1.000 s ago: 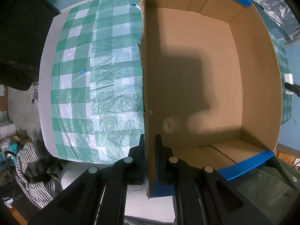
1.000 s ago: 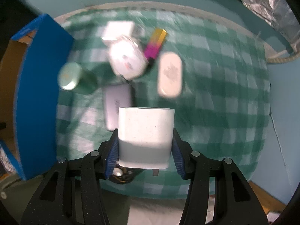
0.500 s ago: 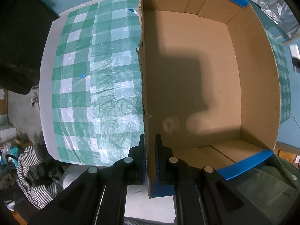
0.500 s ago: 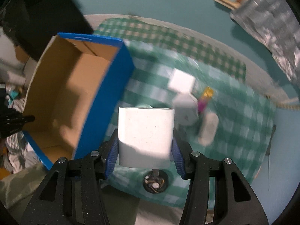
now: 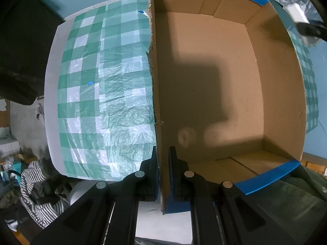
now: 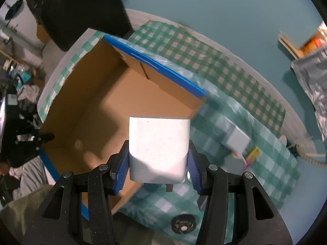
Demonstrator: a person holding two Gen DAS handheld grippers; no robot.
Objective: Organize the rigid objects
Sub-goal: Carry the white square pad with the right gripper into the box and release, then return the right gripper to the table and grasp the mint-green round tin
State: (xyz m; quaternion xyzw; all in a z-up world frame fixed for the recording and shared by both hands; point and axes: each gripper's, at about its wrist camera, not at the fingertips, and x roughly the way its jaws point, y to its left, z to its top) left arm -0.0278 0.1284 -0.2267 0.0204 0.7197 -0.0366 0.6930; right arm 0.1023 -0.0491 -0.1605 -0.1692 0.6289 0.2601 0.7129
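An open cardboard box with blue outer faces [image 5: 253, 81] stands on the green checked cloth, and its inside shows bare. My left gripper [image 5: 162, 163] points down, shut on the box's side wall [image 5: 156, 94]. My right gripper [image 6: 159, 163] is shut on a white plug adapter [image 6: 159, 147], its blue pads pressed on both sides and a prong showing underneath. The adapter hangs in the air over the box's near wall, with the box's rim [image 6: 155, 65] beyond it. In the left wrist view the adapter [image 5: 297, 14] shows blurred past the box's far corner.
On the checked cloth [image 6: 224, 94] to the right of the box lie a white square block [image 6: 238, 139], a yellow and pink bar [image 6: 251, 156] and a black round piece [image 6: 184, 224]. Striped clothing [image 5: 34, 185] lies below the table edge. Crinkled foil [image 6: 312, 85] sits at far right.
My right gripper has carried the white adapter away from the cluster of objects and over to the box, rolling as it went. The left gripper and the box have kept still.
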